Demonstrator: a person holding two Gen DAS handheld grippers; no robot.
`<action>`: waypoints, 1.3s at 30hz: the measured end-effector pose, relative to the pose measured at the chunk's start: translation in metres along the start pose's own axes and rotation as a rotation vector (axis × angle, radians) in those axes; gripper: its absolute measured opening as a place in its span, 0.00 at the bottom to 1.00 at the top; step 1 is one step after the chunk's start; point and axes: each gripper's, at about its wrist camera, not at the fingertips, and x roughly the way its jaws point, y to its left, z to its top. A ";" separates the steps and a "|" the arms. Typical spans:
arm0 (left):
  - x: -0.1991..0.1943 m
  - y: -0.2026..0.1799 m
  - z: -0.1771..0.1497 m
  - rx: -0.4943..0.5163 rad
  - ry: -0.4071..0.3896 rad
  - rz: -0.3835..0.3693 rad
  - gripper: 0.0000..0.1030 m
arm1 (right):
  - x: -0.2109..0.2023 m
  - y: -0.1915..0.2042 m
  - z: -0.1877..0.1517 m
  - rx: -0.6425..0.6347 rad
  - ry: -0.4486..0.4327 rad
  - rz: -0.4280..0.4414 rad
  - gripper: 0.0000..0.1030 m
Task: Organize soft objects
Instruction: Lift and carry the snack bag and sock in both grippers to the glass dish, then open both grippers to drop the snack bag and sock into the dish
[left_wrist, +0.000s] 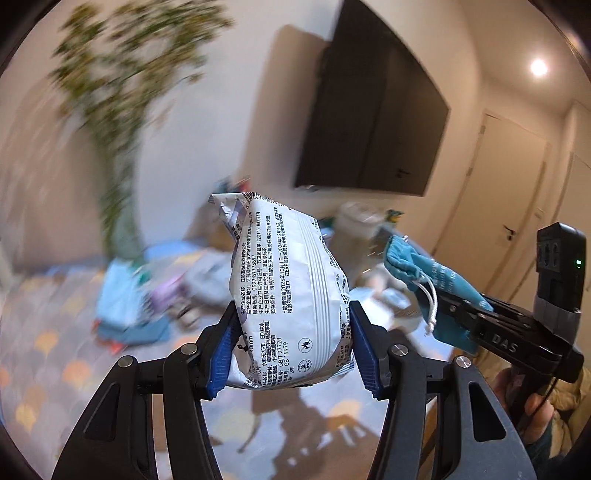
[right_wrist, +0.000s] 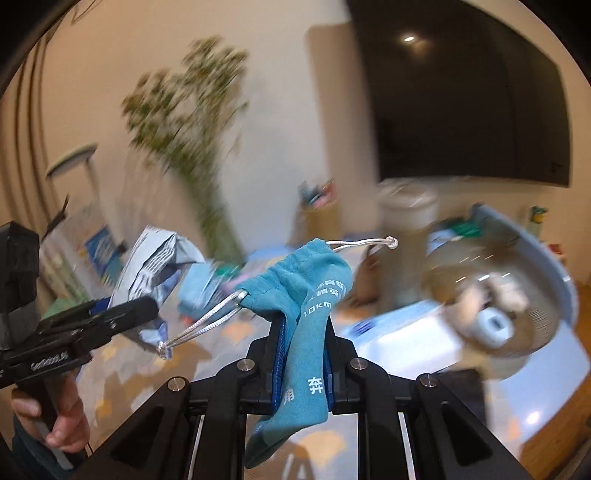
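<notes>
Left claw (left_wrist: 291, 347): a white wet-wipes pack (left_wrist: 288, 291) is gripped between its blue pads, standing upright above the fingers. Right claw (right_wrist: 304, 354): clenched on a teal drawstring pouch (right_wrist: 306, 306), whose mouth and white cord (right_wrist: 207, 321) flop forward and left of the tips. Both items are held clear above the blurred, patterned table (left_wrist: 55, 332); clutter lies beyond the tips.

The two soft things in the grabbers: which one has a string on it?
The teal drawstring pouch in the right gripper. White cords hang from it; the white wipes pack in the left gripper has none.
</notes>
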 end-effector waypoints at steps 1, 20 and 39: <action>0.006 -0.013 0.010 0.014 -0.001 -0.028 0.52 | -0.008 -0.013 0.009 0.024 -0.018 -0.016 0.16; 0.245 -0.173 0.056 0.188 0.172 -0.180 0.54 | 0.040 -0.281 0.041 0.665 0.032 -0.168 0.16; 0.153 -0.136 0.066 0.168 0.104 -0.204 0.76 | 0.011 -0.287 0.021 0.652 0.087 -0.278 0.54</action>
